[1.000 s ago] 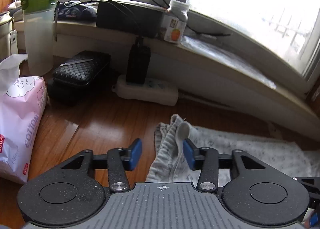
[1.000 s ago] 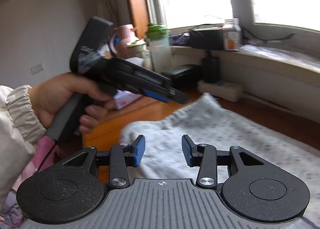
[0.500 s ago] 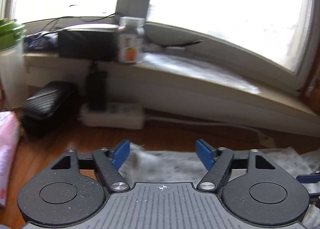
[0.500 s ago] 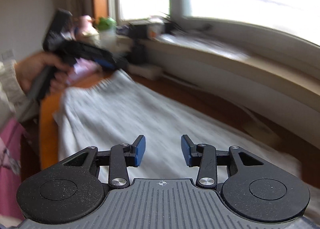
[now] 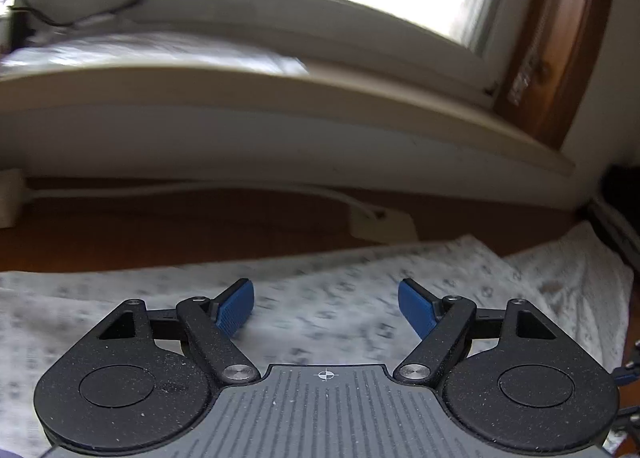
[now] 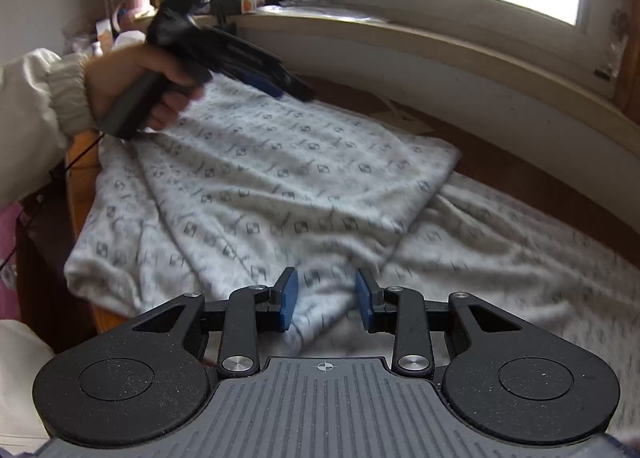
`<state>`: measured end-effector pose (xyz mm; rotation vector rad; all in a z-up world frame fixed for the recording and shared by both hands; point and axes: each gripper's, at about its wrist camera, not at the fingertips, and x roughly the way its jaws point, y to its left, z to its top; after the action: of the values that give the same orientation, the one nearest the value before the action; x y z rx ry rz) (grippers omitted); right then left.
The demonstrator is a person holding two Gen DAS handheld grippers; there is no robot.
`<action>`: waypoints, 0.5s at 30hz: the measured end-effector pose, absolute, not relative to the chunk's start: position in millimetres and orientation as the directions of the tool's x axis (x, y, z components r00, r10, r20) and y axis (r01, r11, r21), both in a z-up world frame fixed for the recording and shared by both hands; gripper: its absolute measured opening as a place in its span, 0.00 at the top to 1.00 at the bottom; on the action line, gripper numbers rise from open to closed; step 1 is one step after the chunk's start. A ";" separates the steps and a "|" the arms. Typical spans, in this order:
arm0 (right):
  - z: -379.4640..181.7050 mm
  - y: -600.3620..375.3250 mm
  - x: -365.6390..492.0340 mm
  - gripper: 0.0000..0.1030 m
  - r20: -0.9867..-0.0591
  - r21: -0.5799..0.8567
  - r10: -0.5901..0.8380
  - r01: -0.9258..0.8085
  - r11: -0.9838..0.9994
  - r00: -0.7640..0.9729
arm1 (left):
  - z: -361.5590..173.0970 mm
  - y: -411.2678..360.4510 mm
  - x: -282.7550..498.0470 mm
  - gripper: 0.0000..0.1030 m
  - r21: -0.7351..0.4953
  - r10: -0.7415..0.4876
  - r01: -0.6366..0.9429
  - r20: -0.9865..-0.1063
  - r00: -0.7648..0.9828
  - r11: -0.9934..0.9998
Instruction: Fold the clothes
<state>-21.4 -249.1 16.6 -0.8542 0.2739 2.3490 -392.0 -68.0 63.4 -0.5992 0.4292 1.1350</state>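
A wooden table (image 6: 500, 153) is seen below a window sill (image 6: 440, 41). A white garment with a small grey print (image 6: 280, 177) is spread over most of the table, one part folded across the rest. Bare wood is left between the garment and the wall under the sill, where a pale flat scrap (image 5: 382, 223) lies beside a white cable (image 5: 200, 190).

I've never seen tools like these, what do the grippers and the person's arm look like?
Each gripper is speckled black with round discs, a ribbed grey plate and blue ridged fingertips. The left gripper has a pistol-style handle trailing a dark cable. The sleeve is cream with a gathered cuff.
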 end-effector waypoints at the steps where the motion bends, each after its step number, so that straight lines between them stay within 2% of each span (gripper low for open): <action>1: 17.5 -249.3 -17.5 0.68 -0.638 -0.005 0.479 -0.620 -0.785 -0.602 | 59.9 -67.3 -387.8 0.20 -0.206 0.709 -0.931 -0.604 0.364 0.302; 4: 19.9 -249.0 -9.1 0.68 -0.633 0.003 0.489 -0.633 -0.774 -0.600 | 52.3 -69.7 -380.0 0.17 -0.134 0.730 -0.936 -0.593 0.339 0.326; 7: 17.3 -252.8 -8.6 0.70 -0.626 0.022 0.490 -0.642 -0.767 -0.607 | 50.6 -70.8 -378.2 0.16 -0.135 0.729 -0.935 -0.593 0.341 0.328; 8: 16.3 -254.5 -7.9 0.72 -0.623 0.029 0.490 -0.644 -0.764 -0.610 | 50.2 -71.0 -377.4 0.16 -0.133 0.730 -0.936 -0.594 0.339 0.326; 10: 14.3 -261.7 -0.2 0.89 -0.611 0.063 0.482 -0.645 -0.762 -0.628 | 50.0 -70.8 -375.5 0.16 -0.125 0.731 -0.938 -0.597 0.332 0.324; 15: 12.8 -274.3 15.2 0.92 -0.596 0.085 0.489 -0.656 -0.750 -0.637 | 50.5 -69.6 -374.5 0.11 -0.119 0.723 -0.934 -0.604 0.337 0.336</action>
<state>15.2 -274.3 12.8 -0.7371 0.3900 2.3443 -374.5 -69.6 50.5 -0.4971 0.4955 1.1394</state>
